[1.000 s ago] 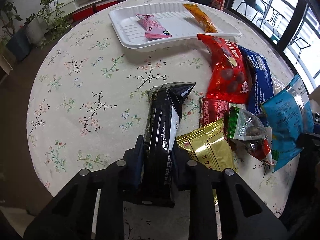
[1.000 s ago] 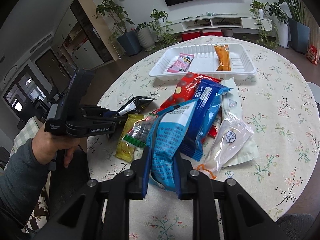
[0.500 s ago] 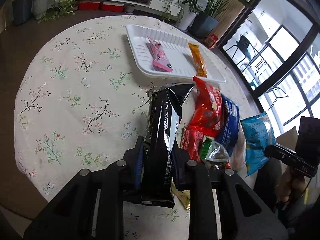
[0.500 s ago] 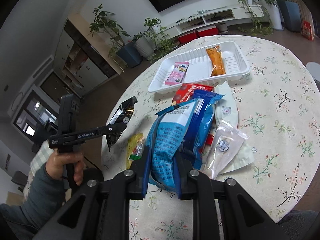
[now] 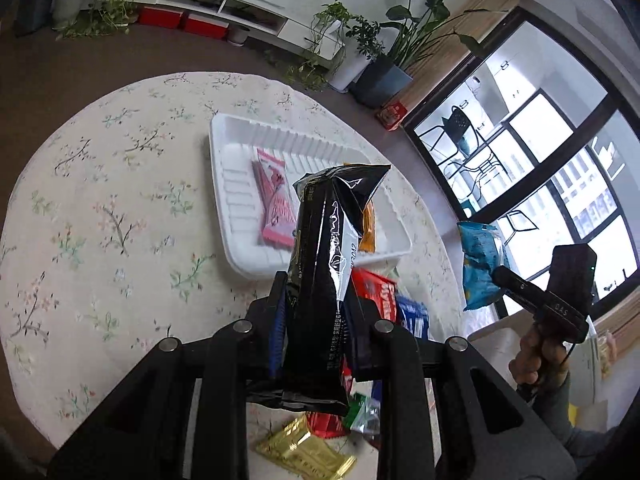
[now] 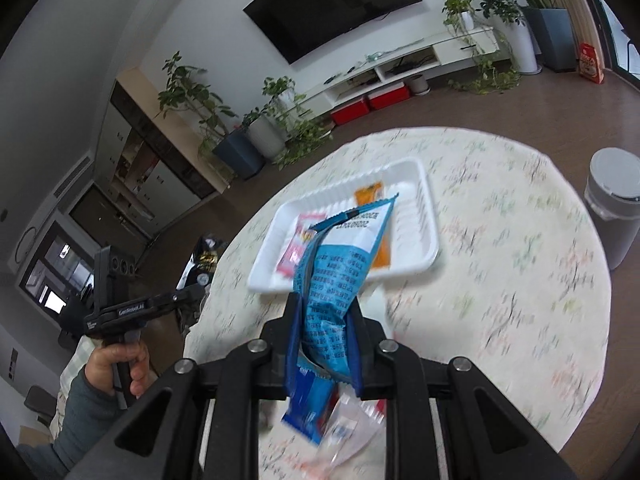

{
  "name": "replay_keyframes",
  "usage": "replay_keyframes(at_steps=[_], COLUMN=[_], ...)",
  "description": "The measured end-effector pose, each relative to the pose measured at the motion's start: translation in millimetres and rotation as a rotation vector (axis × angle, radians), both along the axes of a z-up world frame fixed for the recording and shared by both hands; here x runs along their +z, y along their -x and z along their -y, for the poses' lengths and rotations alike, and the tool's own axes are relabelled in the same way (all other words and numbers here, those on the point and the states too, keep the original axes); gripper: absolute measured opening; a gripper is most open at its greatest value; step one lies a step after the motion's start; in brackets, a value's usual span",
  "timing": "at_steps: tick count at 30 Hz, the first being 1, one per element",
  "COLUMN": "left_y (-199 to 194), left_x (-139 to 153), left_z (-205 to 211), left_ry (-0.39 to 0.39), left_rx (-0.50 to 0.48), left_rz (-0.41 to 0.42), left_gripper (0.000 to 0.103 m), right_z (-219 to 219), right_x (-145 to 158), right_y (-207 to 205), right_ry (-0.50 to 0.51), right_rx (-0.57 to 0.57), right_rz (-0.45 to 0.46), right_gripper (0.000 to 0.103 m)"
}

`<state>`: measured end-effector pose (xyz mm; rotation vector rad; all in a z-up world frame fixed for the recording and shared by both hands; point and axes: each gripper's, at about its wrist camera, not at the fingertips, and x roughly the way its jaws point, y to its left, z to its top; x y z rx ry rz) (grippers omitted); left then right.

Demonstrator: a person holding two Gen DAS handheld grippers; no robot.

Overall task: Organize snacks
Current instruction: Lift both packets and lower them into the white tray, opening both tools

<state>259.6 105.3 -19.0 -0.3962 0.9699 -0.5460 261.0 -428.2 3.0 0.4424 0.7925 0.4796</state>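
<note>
My left gripper (image 5: 316,304) is shut on a black snack bag (image 5: 328,264), held up in the air in front of the white tray (image 5: 236,208). In the tray lie a pink packet (image 5: 276,208) and an orange packet (image 5: 367,228), the orange one partly hidden by the black bag. My right gripper (image 6: 325,320) is shut on a light blue snack bag (image 6: 340,268), also lifted above the table, with the white tray (image 6: 424,216) beyond it. The right gripper with its blue bag (image 5: 480,268) shows at the right of the left wrist view. The left gripper with its black bag (image 6: 202,264) shows at the left of the right wrist view.
Below the grippers a pile of snacks lies on the round floral table (image 5: 100,220): a red bag (image 5: 380,292), a dark blue bag (image 5: 416,316), a gold packet (image 5: 304,452), a clear packet (image 6: 344,436). A grey bin (image 6: 612,208) stands beside the table.
Both grippers have risen off the table with their bags and swung toward the tray. The black bag and the blue bag now hang in the air instead of resting on the pile.
</note>
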Motion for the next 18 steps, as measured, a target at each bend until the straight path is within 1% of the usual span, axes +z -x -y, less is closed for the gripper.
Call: replay_keyframes(at_steps=[3,5,8,12,16,18], left_y=[-36.5,-58.0,-86.5,-113.4,-130.8,-138.7], left_x=[3.3,3.2,-2.2,-16.2,-33.3,-41.6], left_z=[7.3,16.9,33.4,58.5,78.2,84.8], left_ry=[0.007,0.013,0.061,0.075,0.040,0.020], left_rx=[0.007,-0.001,-0.026,-0.040,-0.028,-0.012], left_rz=[-0.016,-0.030,-0.063,-0.113,-0.151,-0.163], left_gripper=[0.022,0.022,0.022,0.022,0.022,0.022], right_z=[6.1,-0.3,-20.3,-55.1,-70.9,-73.7], right_x=[8.6,12.5,13.0,-4.0,-28.3,-38.2], right_y=[-34.4,-56.6,-88.2,-126.8,-152.4,-161.2], right_ry=[-0.027,-0.041,-0.031,0.027,0.058,0.075], right_rx=[-0.008,0.019,0.072,0.141,0.173,0.168], right_rz=[0.002,-0.005,-0.023,-0.071,-0.134,-0.156], right_gripper=[0.022,0.022,0.022,0.022,0.021,0.021])
